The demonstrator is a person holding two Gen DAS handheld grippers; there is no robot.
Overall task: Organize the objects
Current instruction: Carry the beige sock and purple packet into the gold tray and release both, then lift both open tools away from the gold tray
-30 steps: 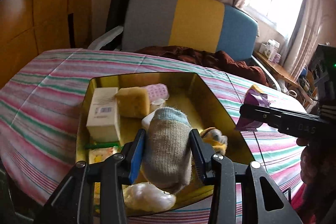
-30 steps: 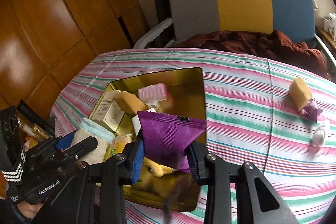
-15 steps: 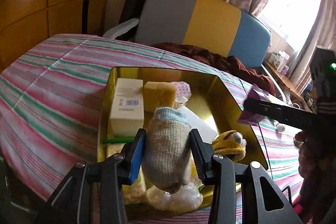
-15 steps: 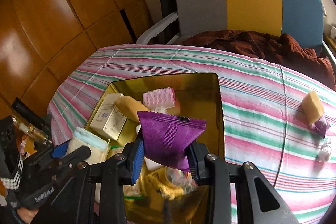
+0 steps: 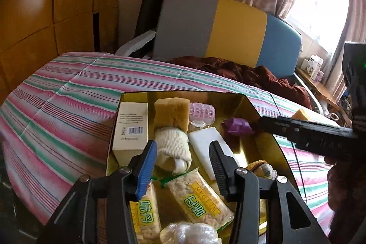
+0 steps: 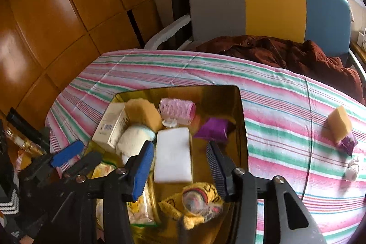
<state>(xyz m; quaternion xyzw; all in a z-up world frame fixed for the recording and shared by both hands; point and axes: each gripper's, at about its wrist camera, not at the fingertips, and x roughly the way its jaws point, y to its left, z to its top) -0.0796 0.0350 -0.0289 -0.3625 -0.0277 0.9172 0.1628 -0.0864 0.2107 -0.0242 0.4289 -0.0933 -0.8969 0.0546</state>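
**Two grippers over one gold tray, both let go**

Two grippers we hold above a gold tray (image 5: 258, 111) that sits on a striped tablecloth (image 5: 68, 93).

Left gripper (image 5: 183, 159): jaws have just been opening and stand apart; nothing is pressed between the pads. The rolled sock (image 5: 171, 148) lies in the tray just beyond the blue finger (image 5: 146, 166), free of both pads.

Right gripper (image 6: 180, 164): jaws have likewise just been opening and now stand apart with nothing gripped. The purple packet (image 6: 213, 129) lies in the tray ahead of them, near the right wall.

Contents of the tray, as we see them:
- white box (image 5: 131, 127) with a barcode, along the left wall
- yellow sponge (image 5: 171, 113), just behind the sock
- pink hair roller (image 6: 177, 109), beside the sponge
- white block (image 6: 172, 154), in the middle
- two snack bars (image 5: 199, 200) in clear wrappers with yellow labels, at the near end
- yellow knitted item (image 6: 194, 205), near the right front corner
- clear crinkled bag (image 5: 189, 234), at the near edge

On the cloth outside the tray, well to the right, we note a second sponge (image 6: 338, 125) touching a second purple packet (image 6: 347, 143), and a small white item (image 6: 352, 168) near them.

Behind the table stands a chair (image 6: 267, 1) in grey, yellow and blue, with a brown garment (image 6: 286, 54) on its seat.
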